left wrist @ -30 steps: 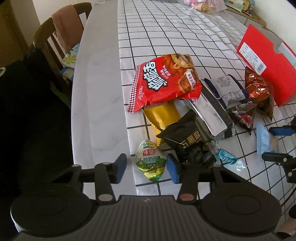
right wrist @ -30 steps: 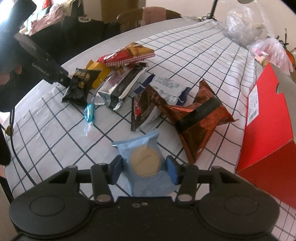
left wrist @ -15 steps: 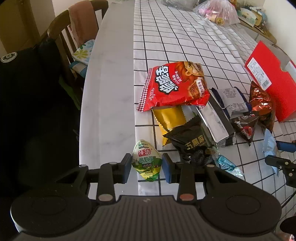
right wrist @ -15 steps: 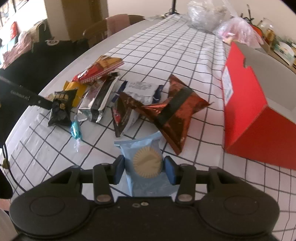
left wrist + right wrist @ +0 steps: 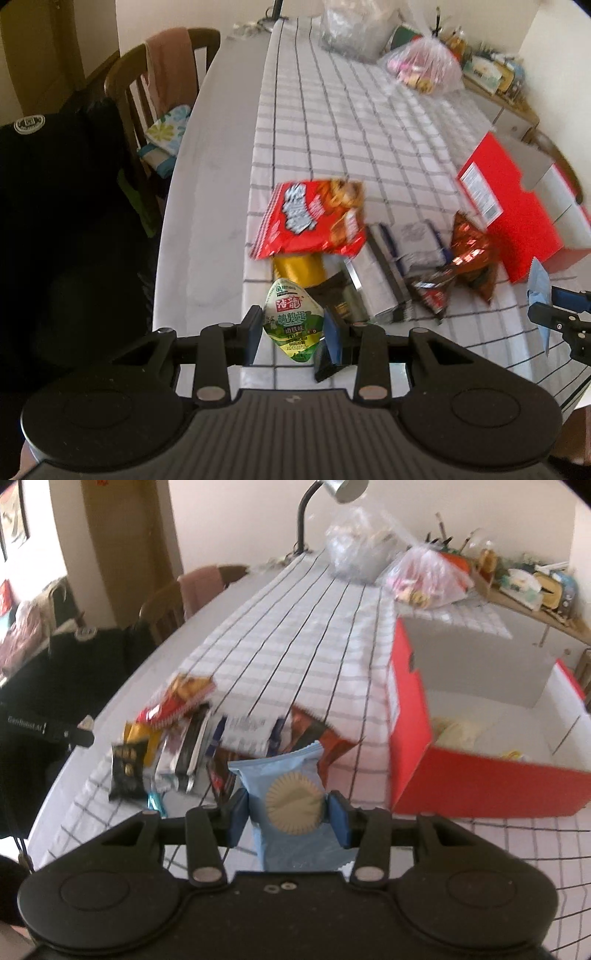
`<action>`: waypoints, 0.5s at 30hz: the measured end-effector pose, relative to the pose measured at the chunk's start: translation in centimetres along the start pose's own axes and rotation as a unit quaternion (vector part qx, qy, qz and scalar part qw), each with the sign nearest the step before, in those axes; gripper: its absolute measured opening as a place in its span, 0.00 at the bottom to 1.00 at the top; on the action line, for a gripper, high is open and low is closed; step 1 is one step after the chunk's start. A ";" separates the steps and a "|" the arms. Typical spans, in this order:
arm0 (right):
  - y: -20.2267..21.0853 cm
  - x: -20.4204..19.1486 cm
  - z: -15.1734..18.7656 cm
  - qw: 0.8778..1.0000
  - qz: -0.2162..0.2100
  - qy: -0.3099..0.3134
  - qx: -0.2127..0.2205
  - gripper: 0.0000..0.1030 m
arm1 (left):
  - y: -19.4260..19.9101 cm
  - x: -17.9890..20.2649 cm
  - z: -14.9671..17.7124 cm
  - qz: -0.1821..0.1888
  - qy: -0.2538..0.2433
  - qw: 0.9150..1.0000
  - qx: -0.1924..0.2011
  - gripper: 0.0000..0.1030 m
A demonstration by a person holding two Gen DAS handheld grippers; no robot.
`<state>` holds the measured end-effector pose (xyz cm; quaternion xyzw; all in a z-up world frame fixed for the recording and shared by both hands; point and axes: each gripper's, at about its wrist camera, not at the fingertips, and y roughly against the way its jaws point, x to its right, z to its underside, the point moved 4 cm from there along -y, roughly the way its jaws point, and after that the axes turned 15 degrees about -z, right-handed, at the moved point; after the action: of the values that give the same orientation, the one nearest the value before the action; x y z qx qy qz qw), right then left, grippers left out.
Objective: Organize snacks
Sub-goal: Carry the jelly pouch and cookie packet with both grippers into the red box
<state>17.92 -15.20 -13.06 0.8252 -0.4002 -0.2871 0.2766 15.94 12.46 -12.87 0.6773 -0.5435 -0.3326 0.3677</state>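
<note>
Both grippers held one packet each, lifted clear of the table: left gripper clamped on a green packet, right gripper clamped on a blue biscuit packet, just left of the red box. Best carried level over its rim before release. About eight packets stayed in the pile left of the box.

A green-and-white egg snack packet and a pale blue biscuit packet are each held clear of the table; other snack packets lie heaped beside an open red box.

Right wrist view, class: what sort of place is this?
Probably a home dining room: a long table with a checked cloth, a wooden chair beside it, and a cluttered sideboard.
</note>
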 end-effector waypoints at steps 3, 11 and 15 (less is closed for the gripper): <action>1.6 0.5 -1.1 1.000 0.005 0.000 0.019 0.43 | 1.5 0.8 -0.6 0.007 0.005 1.000 0.013 0.34; 5.1 2.5 -4.0 0.998 0.016 0.007 0.059 0.43 | 5.4 4.9 -3.0 0.021 0.006 0.998 0.059 0.34; 6.9 4.3 -5.3 0.996 0.028 0.010 0.080 0.43 | 7.0 8.3 -4.4 0.031 -0.009 0.996 0.079 0.34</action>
<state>20.35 -21.19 -5.80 0.8357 -0.4426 -0.2381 0.2213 17.75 3.94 -5.04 0.6841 -0.5921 -0.2834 0.3180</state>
